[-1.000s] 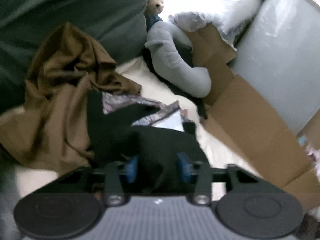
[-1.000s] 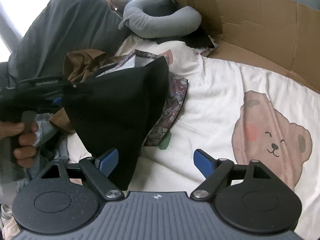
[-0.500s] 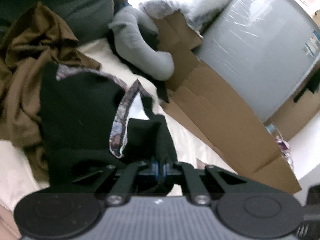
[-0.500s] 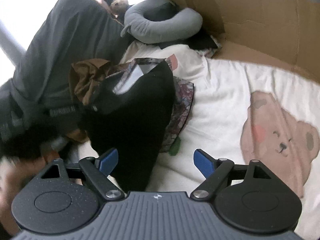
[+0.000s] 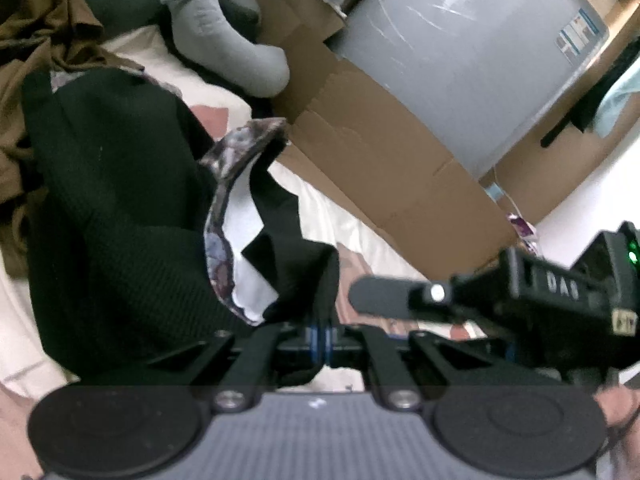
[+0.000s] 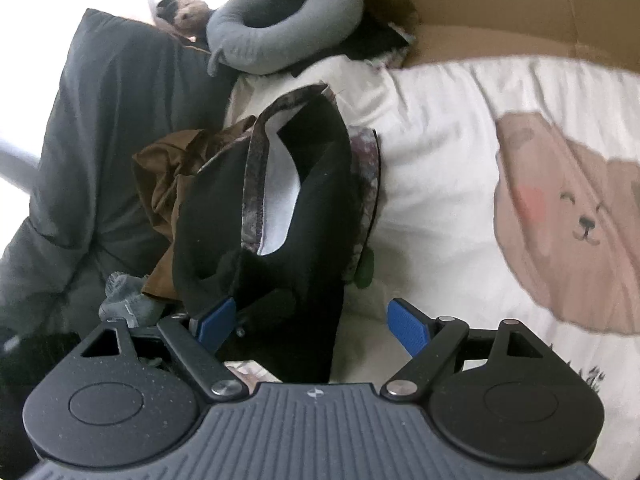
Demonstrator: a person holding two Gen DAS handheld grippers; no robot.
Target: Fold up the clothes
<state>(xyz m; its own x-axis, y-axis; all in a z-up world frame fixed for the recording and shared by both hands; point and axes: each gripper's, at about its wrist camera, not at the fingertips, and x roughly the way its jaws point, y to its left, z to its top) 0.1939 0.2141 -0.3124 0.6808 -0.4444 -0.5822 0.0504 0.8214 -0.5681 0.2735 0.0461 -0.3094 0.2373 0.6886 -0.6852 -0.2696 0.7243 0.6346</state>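
Observation:
A black garment (image 5: 120,208) with a patterned lining band and a white inner face hangs in folds above the bed. My left gripper (image 5: 320,340) is shut on its bunched lower edge. In the right wrist view the same black garment (image 6: 316,184) drapes down between the blue pads of my right gripper (image 6: 312,324), which stands wide open; neither pad presses on the cloth. My right gripper reaches in from the right in the left wrist view, where one of its fingers (image 5: 384,298) points at the held edge.
A brown garment (image 6: 168,176) lies crumpled beside a dark grey duvet (image 6: 100,140). A grey curved pillow (image 6: 280,32) rests at the bed's head. Flattened cardboard (image 5: 380,168) and a grey wrapped bulk (image 5: 460,60) stand along one side. The white sheet (image 6: 440,140) has a bear print.
My left gripper closed on the black garment's edge and carried it towards the right gripper. The right gripper rolled a little and stayed open, with the cloth now hanging between its fingers.

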